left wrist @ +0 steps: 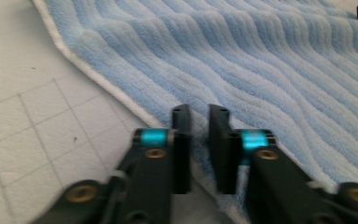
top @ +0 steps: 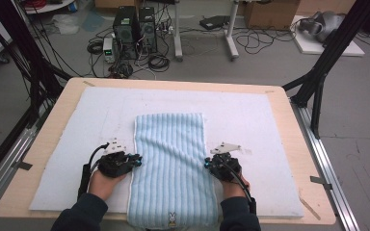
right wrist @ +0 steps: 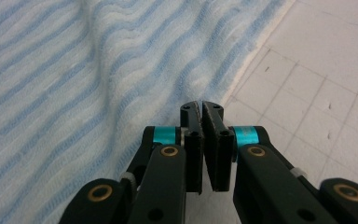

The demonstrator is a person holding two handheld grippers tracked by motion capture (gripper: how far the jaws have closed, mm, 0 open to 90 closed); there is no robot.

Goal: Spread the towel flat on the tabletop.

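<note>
Blue towel apparently between grippers

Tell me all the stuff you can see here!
towel: one, light blue with stripes, flat in the middle of the mat, a small bunny picture at its near end
mat: one, white, covering most of the table
table: one, light wood, under the mat
computers: two, black, on the floor behind the table
cardboard box: one, brown, on the floor at the back
left tongs: one, black with teal bands, nearly shut at the towel's left edge
right tongs: one, black with teal bands, closed at the towel's right edge
hands: two, dark sleeves, near edge
</note>
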